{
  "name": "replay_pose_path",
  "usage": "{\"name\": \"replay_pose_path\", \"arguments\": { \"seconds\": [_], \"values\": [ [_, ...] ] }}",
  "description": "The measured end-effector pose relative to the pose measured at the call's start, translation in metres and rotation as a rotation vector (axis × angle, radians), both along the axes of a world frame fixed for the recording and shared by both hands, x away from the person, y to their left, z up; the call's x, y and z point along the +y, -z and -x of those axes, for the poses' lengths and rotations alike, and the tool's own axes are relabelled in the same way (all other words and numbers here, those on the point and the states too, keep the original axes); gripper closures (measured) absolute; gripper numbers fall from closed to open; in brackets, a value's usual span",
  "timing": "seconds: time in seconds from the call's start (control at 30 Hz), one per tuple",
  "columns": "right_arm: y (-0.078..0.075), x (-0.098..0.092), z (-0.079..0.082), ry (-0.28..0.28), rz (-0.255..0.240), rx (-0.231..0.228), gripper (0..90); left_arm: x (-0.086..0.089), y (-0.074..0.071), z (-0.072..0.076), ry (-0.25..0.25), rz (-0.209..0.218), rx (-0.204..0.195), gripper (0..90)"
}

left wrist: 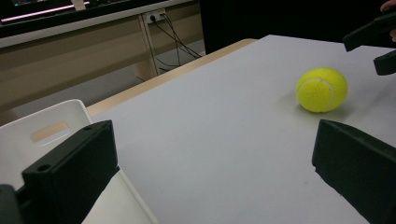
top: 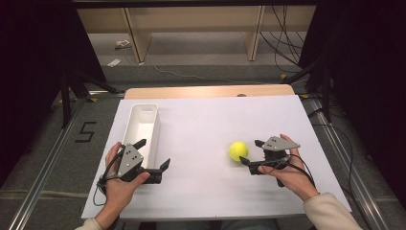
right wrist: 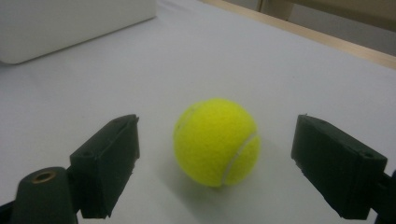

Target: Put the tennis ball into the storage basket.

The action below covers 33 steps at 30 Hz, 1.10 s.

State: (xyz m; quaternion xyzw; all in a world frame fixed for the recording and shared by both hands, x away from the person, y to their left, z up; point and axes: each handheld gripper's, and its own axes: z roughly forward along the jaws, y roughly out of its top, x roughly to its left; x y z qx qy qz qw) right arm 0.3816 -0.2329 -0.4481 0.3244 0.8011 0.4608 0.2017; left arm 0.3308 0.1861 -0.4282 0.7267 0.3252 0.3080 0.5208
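Tongs, left (top: 152, 156): jaws wide apart, holding nothing, resting low beside the near end of the bin.
Bin (top: 154, 125): white, long, open-topped, on the left part of the desk; looks unfilled.
Desk (top: 206, 124): white sheet over a wooden top.
Ball (top: 238, 151): yellow tennis ball, on the desk right of centre, well apart from the bin.
Tongs, right (top: 251, 152): jaws spread, one on each side of the ball, not touching it.
Handling: likely light, felted, slightly springy, rolls freely; grip across the widest part.
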Motion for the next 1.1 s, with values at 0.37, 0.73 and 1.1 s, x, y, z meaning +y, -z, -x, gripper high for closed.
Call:
{"name": "replay_pose_path", "arguments": {
  "seconds": [0.37, 0.73, 1.1],
  "values": [
    [0.012, 0.019, -0.020, -0.017, 0.039, 0.043, 15.8, 0.000, 0.000, 0.000, 0.000, 0.003, 0.000, 0.0],
    [0.022, 0.026, -0.032, -0.013, 0.083, 0.070, 15.6, 0.000, 0.000, 0.000, 0.000, 0.003, 0.001, 0.0],
    [0.032, 0.031, -0.042, -0.010, 0.116, 0.094, 15.8, 0.001, 0.001, -0.001, 0.002, 0.000, 0.003, 0.0]
  ]
}}
